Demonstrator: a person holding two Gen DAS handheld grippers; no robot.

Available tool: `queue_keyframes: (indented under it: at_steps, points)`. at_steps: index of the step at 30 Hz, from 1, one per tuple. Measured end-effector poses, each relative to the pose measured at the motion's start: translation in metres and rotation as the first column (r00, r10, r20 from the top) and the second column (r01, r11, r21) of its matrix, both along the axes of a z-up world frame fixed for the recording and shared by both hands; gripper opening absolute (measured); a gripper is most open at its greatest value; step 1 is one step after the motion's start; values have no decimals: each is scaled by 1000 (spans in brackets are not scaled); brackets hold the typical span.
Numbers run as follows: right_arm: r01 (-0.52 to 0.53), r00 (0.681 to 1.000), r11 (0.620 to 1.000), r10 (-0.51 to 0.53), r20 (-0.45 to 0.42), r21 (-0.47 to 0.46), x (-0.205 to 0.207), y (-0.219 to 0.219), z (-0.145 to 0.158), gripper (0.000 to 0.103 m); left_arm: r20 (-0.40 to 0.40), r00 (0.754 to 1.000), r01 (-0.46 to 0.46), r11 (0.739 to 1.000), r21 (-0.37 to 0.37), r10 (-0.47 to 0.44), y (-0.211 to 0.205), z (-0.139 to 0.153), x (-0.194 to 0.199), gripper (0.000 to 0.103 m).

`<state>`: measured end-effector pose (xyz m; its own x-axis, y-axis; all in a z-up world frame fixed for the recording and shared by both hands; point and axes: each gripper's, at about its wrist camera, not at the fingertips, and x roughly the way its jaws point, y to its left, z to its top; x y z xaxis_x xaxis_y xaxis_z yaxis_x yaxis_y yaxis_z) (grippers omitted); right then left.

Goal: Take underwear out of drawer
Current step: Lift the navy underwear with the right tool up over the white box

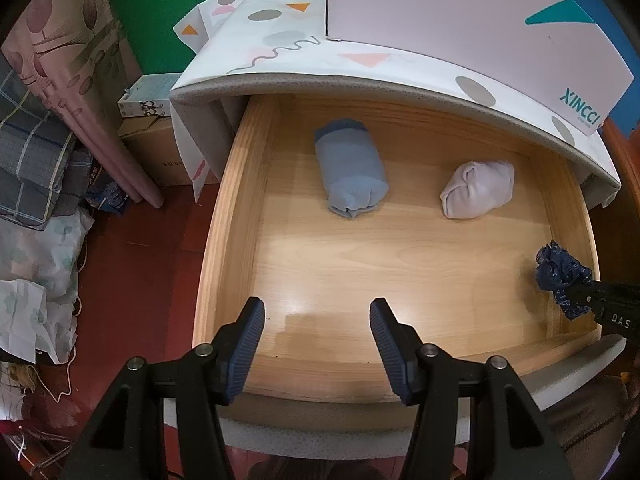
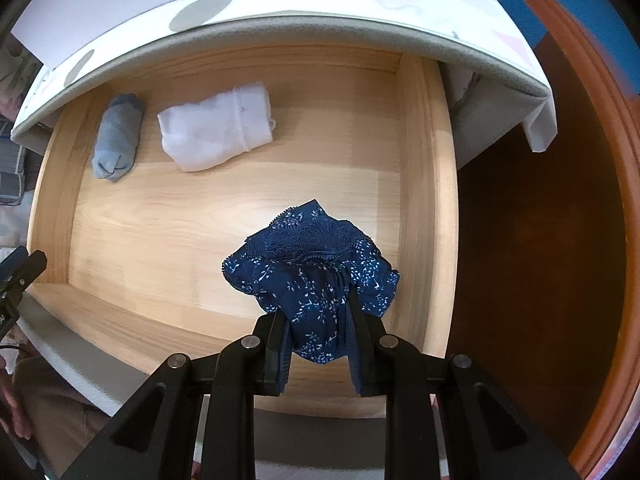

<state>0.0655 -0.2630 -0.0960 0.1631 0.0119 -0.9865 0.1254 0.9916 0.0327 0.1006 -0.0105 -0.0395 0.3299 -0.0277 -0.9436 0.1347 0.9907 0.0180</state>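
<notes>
The wooden drawer point(image 1: 236, 220) point(image 2: 424, 208) stands pulled open. My right gripper point(image 2: 316, 312) is shut on dark blue floral underwear point(image 2: 316, 264) with a lace edge and holds it above the drawer's front right part; it also shows in the left wrist view point(image 1: 562, 276). A rolled light blue garment point(image 1: 350, 174) point(image 2: 116, 140) and a folded white garment point(image 1: 478, 194) point(image 2: 218, 126) lie at the back of the drawer floor. My left gripper point(image 1: 318, 320) is open and empty over the drawer's front edge.
A patterned white cloth point(image 1: 360, 60) covers the cabinet top, with a white box point(image 1: 460, 20) on it. Cartons point(image 1: 150, 96), curtain and piled bedding point(image 1: 36, 152) stand at the left on the red floor. A brown wooden panel point(image 2: 580, 200) is at the right.
</notes>
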Motion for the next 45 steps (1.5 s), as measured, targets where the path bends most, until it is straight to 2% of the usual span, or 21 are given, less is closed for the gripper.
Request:
queue_keyframes:
  at_steps: [25,34,37,45]
  points:
    - [13,991,999,-19,131,49,-8,-13,75,21,-1,1000,9,1000,22,-9,-4,-1,-1,56]
    - [6,981,998,-17,191,57,-5,-16,114,21,-5,1000,12,1000,22,-12,-4,-2,-1,56]
    - [11,977,996,-30,211,89,-5,-19,131,21,-3,1000,12,1000,24,-12,-4,-1,-1,56]
    - [7,954,997,-28,297,73,3,-21,182,21,-2,1000,10,1000,22,-10,-5,-2,-2,56]
